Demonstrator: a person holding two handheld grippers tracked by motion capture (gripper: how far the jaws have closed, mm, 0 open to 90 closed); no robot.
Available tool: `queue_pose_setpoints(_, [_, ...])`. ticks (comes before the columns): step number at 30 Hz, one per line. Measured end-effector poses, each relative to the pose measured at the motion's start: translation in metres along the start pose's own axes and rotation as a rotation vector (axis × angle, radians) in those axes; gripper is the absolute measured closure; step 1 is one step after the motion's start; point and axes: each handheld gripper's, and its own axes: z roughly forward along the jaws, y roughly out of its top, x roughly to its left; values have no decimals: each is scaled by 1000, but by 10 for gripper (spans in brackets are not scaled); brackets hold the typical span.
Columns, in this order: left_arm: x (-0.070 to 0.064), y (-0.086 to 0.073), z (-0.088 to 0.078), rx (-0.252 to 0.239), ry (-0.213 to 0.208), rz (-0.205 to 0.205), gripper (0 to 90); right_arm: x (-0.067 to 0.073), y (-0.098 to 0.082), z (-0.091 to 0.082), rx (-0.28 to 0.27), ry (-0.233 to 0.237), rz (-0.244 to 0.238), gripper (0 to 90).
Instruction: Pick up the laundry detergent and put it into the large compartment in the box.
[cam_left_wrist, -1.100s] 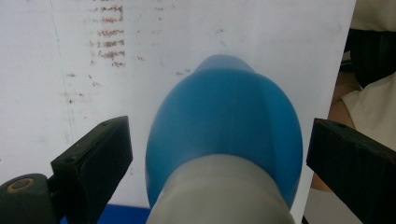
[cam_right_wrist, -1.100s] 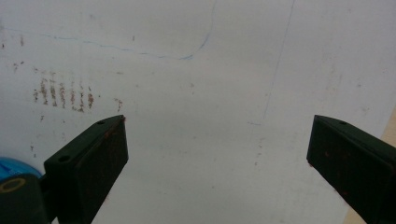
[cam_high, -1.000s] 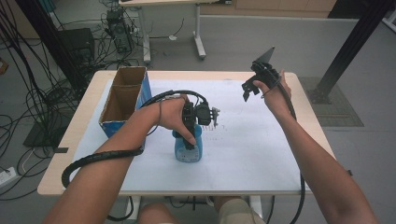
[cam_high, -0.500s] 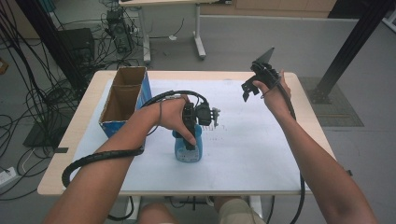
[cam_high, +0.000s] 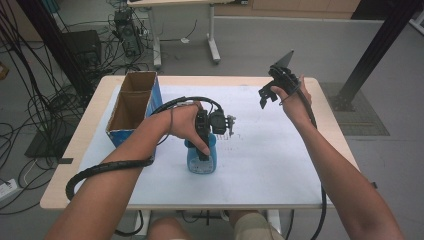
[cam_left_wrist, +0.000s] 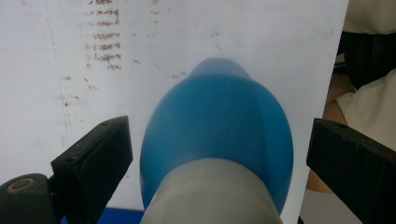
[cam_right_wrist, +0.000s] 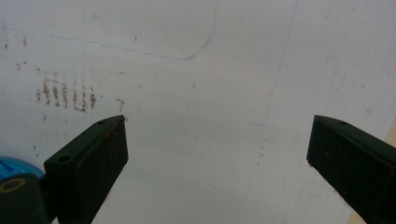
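Left tongs (cam_left_wrist: 215, 154) gape around a smooth, rounded blue plastic bottle (cam_left_wrist: 217, 135), untouching; right tongs (cam_right_wrist: 217, 158) wide open, empty.

No lettering, brand, number or sign can be read anywhere in these views: the blue bottle (cam_high: 201, 159) near the tabletop's front edge shows a label too blurred to make out (its cap is plain), and the cardboard box (cam_high: 131, 107) at the left edge bears nothing legible.
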Motion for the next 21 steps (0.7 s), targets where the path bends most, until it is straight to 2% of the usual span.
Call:
queue_pose_setpoints(9, [1,3,0,1,-1,12,74,0,0,0,1,-2,-1,51])
queue_pose_setpoints(21, [0,2,-1,3,-1,7,74,0,-1,-1,-2,0,0,51])
